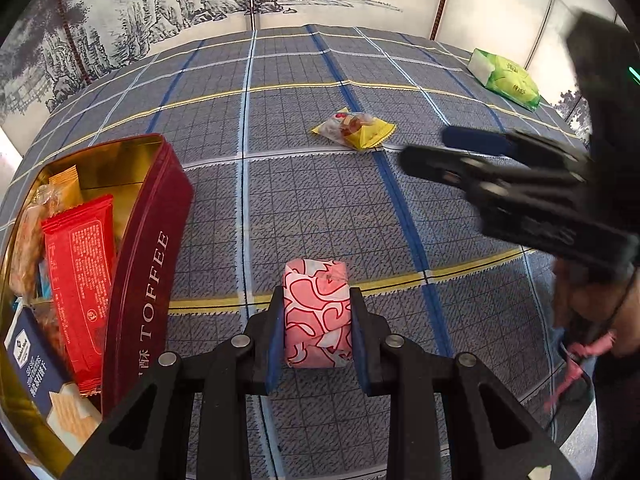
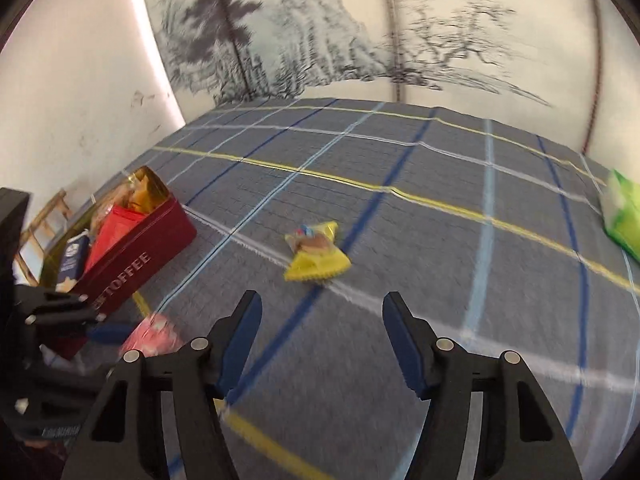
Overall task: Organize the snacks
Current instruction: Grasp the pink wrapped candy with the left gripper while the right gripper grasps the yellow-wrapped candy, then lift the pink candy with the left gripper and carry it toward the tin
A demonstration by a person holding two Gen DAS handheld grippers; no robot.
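My left gripper is shut on a pink-and-white patterned snack packet, held just above the cloth beside the red TOFFEE tin. The tin holds several snacks, among them a red wrapper. A yellow snack packet lies further out on the cloth; it also shows in the right wrist view. My right gripper is open and empty, above the cloth short of the yellow packet. It shows at the right of the left wrist view. The tin and pink packet show at left.
A green bag lies at the far right of the checked tablecloth; it also shows in the right wrist view. A painted screen stands behind the table. A wooden frame stands beyond the table's left edge.
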